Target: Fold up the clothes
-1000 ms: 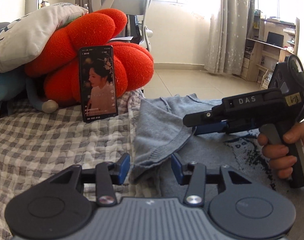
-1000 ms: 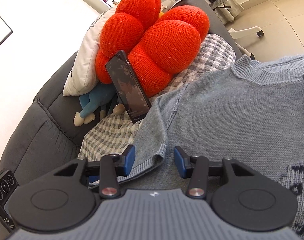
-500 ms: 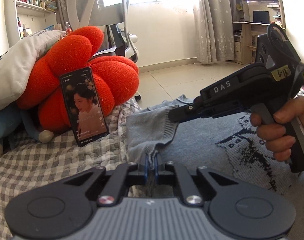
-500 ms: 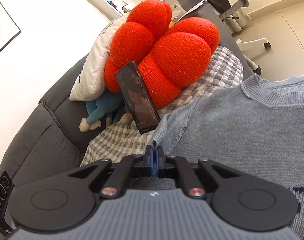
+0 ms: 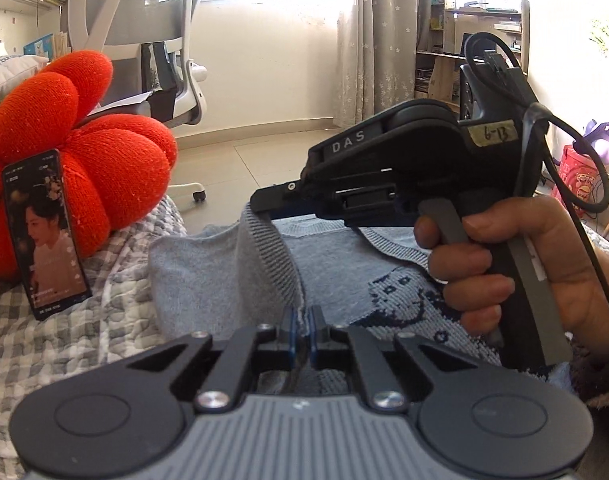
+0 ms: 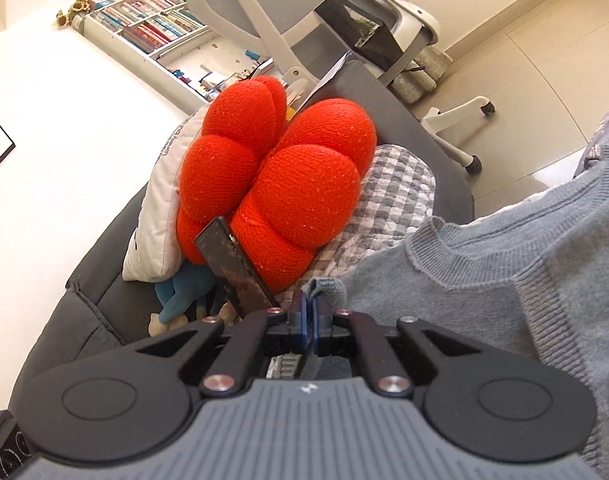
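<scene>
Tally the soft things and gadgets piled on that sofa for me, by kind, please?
Sweater: 1
Red cushion: 1
White pillow: 1
Blue plush toy: 1
Phone: 1
Checked blanket: 1
Total: 6
</scene>
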The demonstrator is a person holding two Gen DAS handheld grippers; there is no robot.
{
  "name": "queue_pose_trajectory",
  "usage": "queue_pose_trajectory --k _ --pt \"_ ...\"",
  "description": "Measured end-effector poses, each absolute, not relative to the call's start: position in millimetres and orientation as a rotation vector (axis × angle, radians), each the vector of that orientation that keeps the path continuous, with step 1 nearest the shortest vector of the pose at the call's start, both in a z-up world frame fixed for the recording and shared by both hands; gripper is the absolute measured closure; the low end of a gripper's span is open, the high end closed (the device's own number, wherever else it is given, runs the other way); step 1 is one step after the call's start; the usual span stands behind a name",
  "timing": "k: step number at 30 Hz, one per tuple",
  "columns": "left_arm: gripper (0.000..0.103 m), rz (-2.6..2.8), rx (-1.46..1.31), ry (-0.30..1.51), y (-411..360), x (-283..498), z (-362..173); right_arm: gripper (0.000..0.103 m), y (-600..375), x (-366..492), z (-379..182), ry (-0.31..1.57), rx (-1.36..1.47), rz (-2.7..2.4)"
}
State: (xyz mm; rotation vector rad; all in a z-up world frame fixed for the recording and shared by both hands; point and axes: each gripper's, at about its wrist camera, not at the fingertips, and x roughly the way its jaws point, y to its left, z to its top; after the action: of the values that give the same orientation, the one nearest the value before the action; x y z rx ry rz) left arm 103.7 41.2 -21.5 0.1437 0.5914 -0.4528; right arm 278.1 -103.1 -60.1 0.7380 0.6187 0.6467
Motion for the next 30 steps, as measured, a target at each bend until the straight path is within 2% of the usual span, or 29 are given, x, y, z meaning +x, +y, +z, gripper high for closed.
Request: queue_pose_trajectory --k 30 --pt "0.097 -0.568 -0.045 0.674 -1 135 -48 0.098 -144 276 -60 0.653 0.633 0.402"
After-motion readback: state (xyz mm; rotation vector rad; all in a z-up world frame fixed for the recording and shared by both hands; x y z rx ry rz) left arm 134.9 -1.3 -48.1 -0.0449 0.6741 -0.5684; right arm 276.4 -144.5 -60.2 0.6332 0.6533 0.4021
